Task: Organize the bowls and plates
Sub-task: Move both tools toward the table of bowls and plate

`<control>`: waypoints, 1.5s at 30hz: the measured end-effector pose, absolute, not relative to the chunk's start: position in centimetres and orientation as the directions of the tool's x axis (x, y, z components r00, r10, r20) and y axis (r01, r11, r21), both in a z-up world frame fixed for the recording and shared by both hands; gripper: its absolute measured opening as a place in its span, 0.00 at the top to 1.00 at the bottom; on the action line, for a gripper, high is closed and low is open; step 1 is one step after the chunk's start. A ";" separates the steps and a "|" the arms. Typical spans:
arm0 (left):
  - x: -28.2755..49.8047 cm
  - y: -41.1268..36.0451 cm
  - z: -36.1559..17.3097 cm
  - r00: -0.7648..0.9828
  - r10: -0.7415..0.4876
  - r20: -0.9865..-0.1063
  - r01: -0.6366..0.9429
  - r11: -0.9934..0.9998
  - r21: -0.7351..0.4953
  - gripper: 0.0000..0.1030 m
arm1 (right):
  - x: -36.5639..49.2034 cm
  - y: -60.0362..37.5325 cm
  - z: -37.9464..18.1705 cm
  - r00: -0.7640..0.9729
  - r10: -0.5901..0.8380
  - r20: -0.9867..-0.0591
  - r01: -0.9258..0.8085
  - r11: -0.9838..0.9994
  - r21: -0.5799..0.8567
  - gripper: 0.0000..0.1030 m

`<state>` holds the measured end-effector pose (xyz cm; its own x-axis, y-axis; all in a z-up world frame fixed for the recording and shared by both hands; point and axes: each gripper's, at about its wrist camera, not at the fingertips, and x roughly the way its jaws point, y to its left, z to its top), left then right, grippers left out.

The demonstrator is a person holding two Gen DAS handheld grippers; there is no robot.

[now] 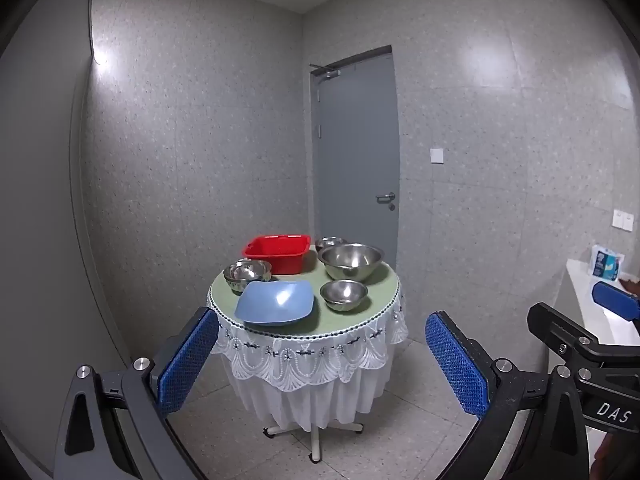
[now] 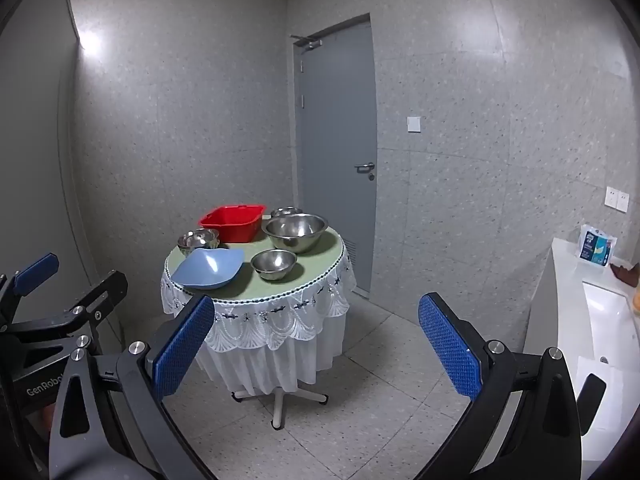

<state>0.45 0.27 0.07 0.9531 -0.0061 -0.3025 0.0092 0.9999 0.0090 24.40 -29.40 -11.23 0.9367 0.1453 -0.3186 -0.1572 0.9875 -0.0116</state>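
- Left wrist view: left gripper (image 1: 322,354) spread wide, nothing between its blue pads (image 1: 188,360), held off the floor well short of the round table (image 1: 352,320).
- Table has green top, white lace cloth. Blue square plate (image 1: 274,303) at near left edge; small steel bowl (image 1: 343,295) just right of it.
- Stacked steel bowls (image 1: 247,273) behind the plate, far left; red plastic basin (image 1: 277,253) just behind them.
- Large steel bowl (image 1: 351,261) far right, another small steel bowl (image 1: 330,243) partly hidden behind it.
- Grey door (image 1: 356,152) behind the table.
- Right wrist view: right gripper (image 2: 316,344) also spread wide, holding nothing, well short of the table (image 2: 304,276).
- Same layout: blue plate (image 2: 209,268) near left, small bowl (image 2: 274,264) beside it, large bowl (image 2: 295,232) behind, red basin (image 2: 233,222) far left.
- White sink counter (image 2: 568,296) at right, with a tissue pack (image 2: 597,249) at its far end.
- Left gripper's black frame (image 2: 52,308) visible at left edge.
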 end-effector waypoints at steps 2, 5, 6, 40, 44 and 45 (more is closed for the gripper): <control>0.8 0.3 0.0 0.954 -0.003 -0.301 0.006 1.000 0.010 0.01 | 24.4 -29.6 -11.4 0.941 0.148 -0.304 -0.159 0.987 -0.013 0.00; 0.8 0.1 -0.2 0.955 -0.005 -0.295 0.008 1.000 0.011 0.01 | 24.4 -29.8 -11.6 0.940 0.150 -0.307 -0.159 0.987 -0.007 0.00; 0.5 -0.2 -0.4 0.957 -0.002 -0.289 0.006 1.000 0.014 0.01 | 24.3 -29.8 -11.6 0.940 0.149 -0.308 -0.159 0.987 -0.008 0.00; 3.5 -3.1 -0.6 0.956 0.087 -0.282 -0.081 0.996 0.035 0.01 | 29.0 -30.7 -13.5 0.907 0.282 -0.314 -0.291 0.957 0.020 0.00; 4.3 -3.4 -0.5 0.955 0.092 -0.282 -0.086 0.996 0.034 0.01 | 29.4 -30.8 -13.3 0.904 0.289 -0.316 -0.298 0.954 0.020 0.00; 4.4 -3.4 -0.6 0.954 0.093 -0.284 -0.087 0.996 0.033 0.01 | 29.6 -30.8 -13.2 0.903 0.290 -0.318 -0.300 0.954 0.019 0.00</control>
